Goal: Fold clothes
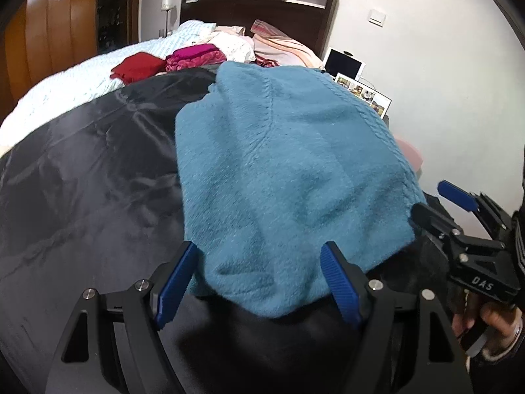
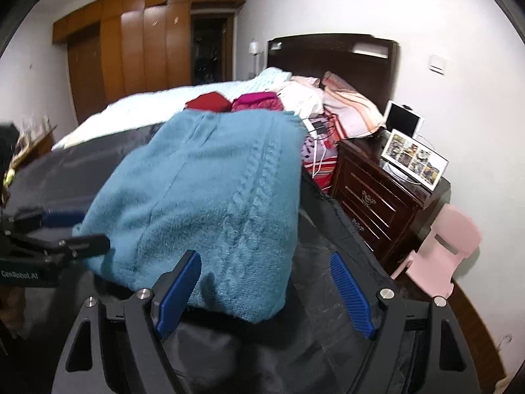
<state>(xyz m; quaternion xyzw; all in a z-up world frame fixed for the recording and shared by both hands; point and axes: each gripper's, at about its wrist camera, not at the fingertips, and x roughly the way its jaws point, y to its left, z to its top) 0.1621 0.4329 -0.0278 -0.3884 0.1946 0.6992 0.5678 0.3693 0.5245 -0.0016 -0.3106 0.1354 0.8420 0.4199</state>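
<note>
A fluffy teal sweater (image 1: 288, 170) (image 2: 210, 197) lies folded on a black sheet (image 1: 92, 177) (image 2: 315, 262) spread over the bed. My left gripper (image 1: 259, 282) is open, and the sweater's near edge lies between its blue pads without being pinched. My right gripper (image 2: 265, 292) is open too, with the sweater's near right corner between its fingers. Each gripper shows in the other's view: the right gripper (image 1: 438, 207) sits at the sweater's right corner with a hand behind it, and the left gripper (image 2: 82, 229) sits at the sweater's left edge.
Folded red (image 1: 137, 67) and magenta (image 1: 195, 57) garments lie further up the bed, near pillows (image 2: 351, 108) and a dark headboard (image 2: 331, 55). A dark nightstand (image 2: 377, 197) with a photo frame and a tablet stands to the right, with a pink stool (image 2: 443, 249) beside it. A wooden wardrobe (image 2: 131, 49) is at the back left.
</note>
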